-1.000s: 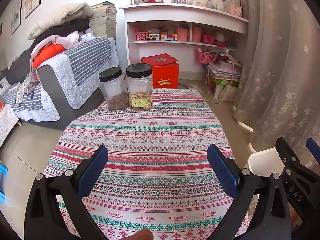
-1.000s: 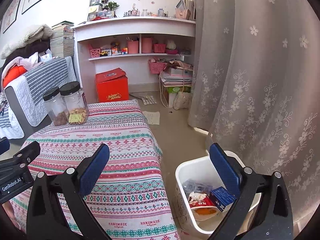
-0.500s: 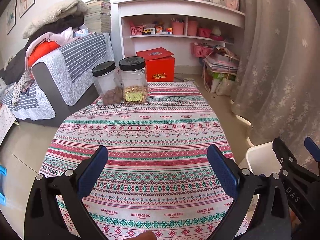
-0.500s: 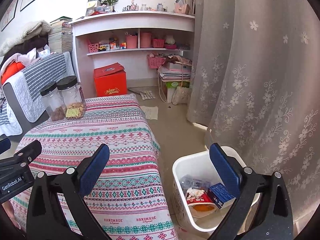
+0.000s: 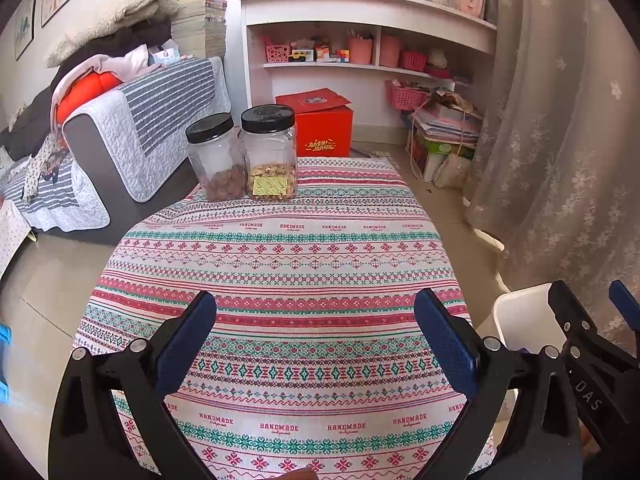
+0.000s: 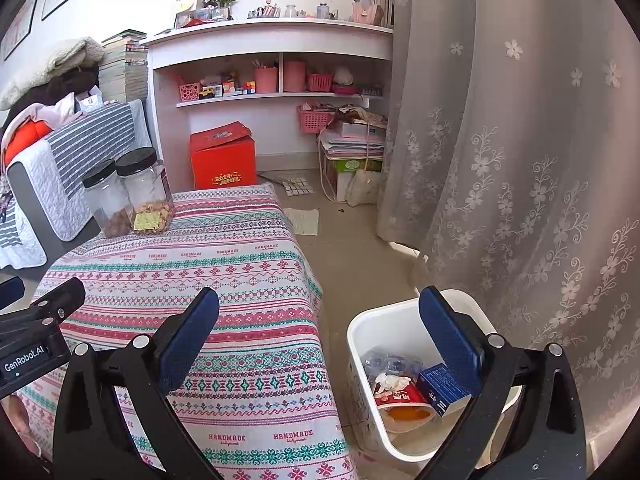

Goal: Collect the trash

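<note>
A white bin stands on the floor right of the table; it also shows in the left wrist view. Inside lie a blue box, a red-and-white wrapper, a crumpled tissue and clear plastic. My left gripper is open and empty above the patterned tablecloth. My right gripper is open and empty, held over the table's right edge and the bin. No loose trash shows on the table.
Two black-lidded jars with snacks stand at the table's far end. A sofa piled with bedding is at the left. A red box, white shelves and a floral curtain lie beyond.
Both grippers have drawn back and risen a little, so the jars and shelves look slightly farther. Both stay open and empty.
</note>
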`<action>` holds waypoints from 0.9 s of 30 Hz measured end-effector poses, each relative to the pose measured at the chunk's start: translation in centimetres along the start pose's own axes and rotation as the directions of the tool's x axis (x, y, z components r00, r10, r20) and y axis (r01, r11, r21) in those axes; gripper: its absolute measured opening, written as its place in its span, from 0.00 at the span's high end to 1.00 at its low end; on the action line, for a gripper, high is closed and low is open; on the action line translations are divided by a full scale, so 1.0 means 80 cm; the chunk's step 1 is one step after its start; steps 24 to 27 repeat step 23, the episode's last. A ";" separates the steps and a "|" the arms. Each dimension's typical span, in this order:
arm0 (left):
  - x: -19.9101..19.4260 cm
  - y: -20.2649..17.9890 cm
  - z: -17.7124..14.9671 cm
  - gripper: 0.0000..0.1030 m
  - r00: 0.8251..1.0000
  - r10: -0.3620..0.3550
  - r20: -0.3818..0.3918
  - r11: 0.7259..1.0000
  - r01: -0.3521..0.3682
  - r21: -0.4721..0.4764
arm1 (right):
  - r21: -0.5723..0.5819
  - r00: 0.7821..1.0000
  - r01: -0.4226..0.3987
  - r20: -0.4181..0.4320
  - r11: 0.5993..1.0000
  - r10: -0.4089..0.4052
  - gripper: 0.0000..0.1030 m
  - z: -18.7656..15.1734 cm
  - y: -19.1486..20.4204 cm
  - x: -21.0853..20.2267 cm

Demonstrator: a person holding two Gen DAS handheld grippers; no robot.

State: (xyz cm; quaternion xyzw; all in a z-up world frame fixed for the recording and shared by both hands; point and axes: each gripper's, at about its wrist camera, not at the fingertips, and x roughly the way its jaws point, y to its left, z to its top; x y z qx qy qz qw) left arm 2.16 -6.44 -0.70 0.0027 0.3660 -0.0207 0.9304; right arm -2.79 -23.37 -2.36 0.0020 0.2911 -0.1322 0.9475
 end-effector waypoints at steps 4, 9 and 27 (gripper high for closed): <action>0.001 0.003 -0.001 0.07 1.000 -0.002 -0.001 1.000 0.002 -0.008 | 0.001 1.000 0.000 0.000 1.000 0.000 0.07 0.000 0.001 0.000; -0.002 0.002 -0.002 0.19 0.999 -0.022 0.029 1.000 0.022 0.007 | 0.000 1.000 -0.002 -0.004 1.000 0.002 0.07 0.000 0.003 0.002; -0.002 -0.002 0.001 0.10 1.000 -0.013 0.011 1.000 0.013 0.003 | 0.001 1.000 -0.001 -0.004 1.000 0.001 0.07 0.000 0.003 0.002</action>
